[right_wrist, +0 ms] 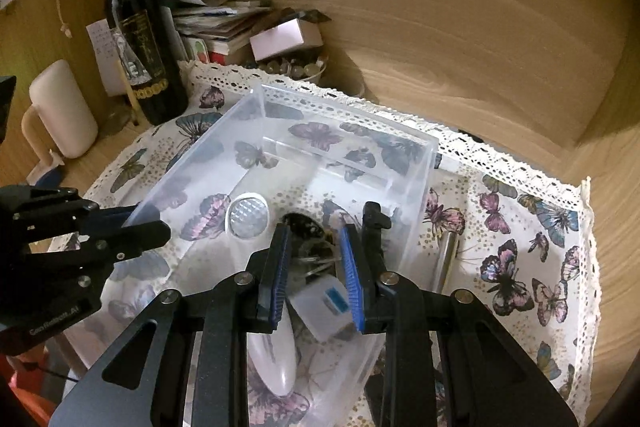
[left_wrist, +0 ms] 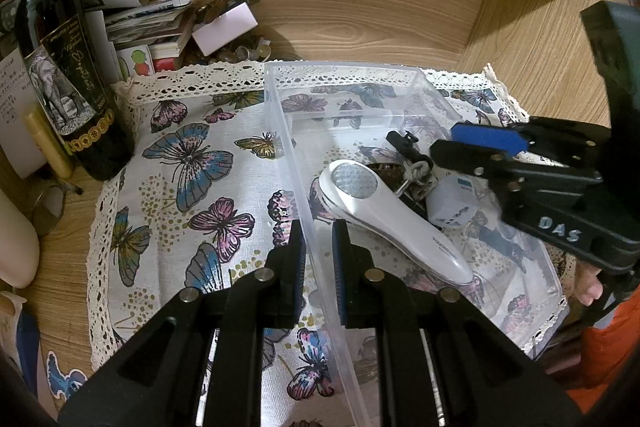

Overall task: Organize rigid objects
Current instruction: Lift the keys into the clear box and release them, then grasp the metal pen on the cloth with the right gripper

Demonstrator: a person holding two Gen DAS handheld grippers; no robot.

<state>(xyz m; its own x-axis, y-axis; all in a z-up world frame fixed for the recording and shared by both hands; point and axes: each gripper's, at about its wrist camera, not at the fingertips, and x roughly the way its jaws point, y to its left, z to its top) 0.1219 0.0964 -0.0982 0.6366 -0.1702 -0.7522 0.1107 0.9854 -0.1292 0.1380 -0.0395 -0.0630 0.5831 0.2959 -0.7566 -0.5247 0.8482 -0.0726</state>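
Observation:
A clear plastic bin stands on the butterfly cloth; it also shows in the right wrist view. Inside lie a white handheld device, a bunch of keys and a small translucent box with a blue label. My left gripper straddles the bin's left wall, one pad each side, seemingly clamped on it; it shows in the right wrist view. My right gripper is open above the keys and box, holding nothing; it shows in the left wrist view.
A dark wine bottle stands at the cloth's left rear corner. Papers, books and a white box pile against the wooden back wall. A cream mug sits at left. A metal rod lies right of the bin.

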